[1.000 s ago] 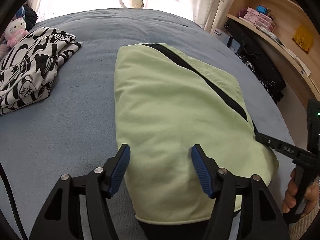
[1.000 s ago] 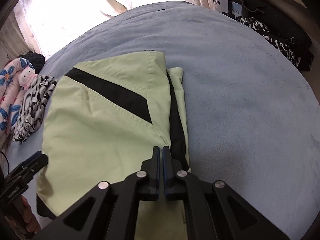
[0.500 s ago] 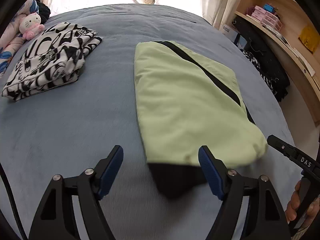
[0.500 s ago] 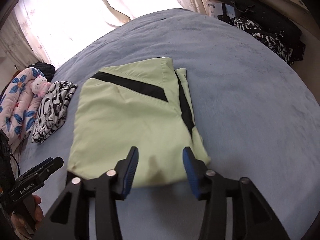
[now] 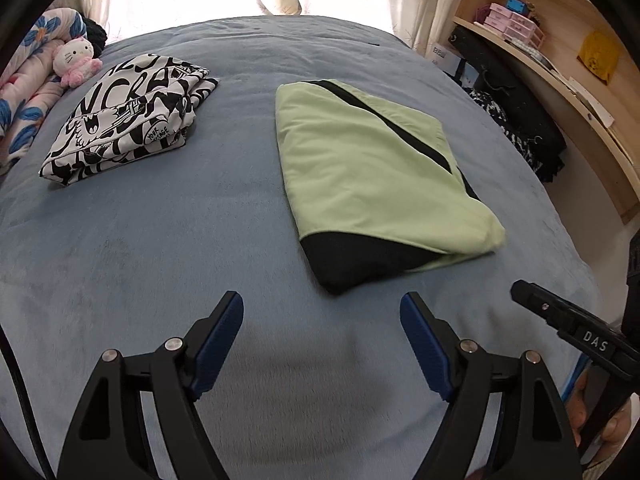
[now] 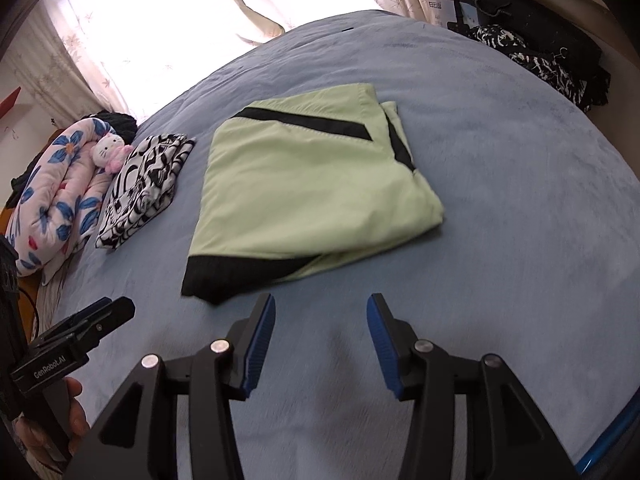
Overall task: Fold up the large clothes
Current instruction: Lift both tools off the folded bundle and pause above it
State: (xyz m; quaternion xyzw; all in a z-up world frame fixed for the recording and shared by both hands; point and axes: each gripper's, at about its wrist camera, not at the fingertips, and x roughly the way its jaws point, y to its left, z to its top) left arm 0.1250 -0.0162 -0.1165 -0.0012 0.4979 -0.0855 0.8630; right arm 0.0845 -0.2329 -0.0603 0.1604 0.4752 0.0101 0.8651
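A light green garment with a black stripe and black hem [image 5: 372, 168] [image 6: 304, 184] lies folded flat on the blue bed cover [image 5: 160, 240]. My left gripper [image 5: 322, 304] hovers open over bare cover, short of the garment's near black edge, with nothing between its blue pads. My right gripper [image 6: 322, 302] is also open and holds nothing, just in front of the same edge. Each view catches the other gripper at its side: the right one [image 5: 560, 320] and the left one [image 6: 80, 320], both held by a hand.
A folded black-and-white patterned garment [image 5: 128, 120] lies at the far left of the bed, by a plush toy [image 5: 76, 60] and a floral quilt [image 6: 52, 200]. Dark clothes [image 5: 520, 132] and wooden shelves [image 5: 560, 60] stand to the right. Curtains hang behind the bed.
Both grippers have drawn back and up from the green garment, which now lies free ahead of them. The right gripper went from shut to open; the left opened wider.
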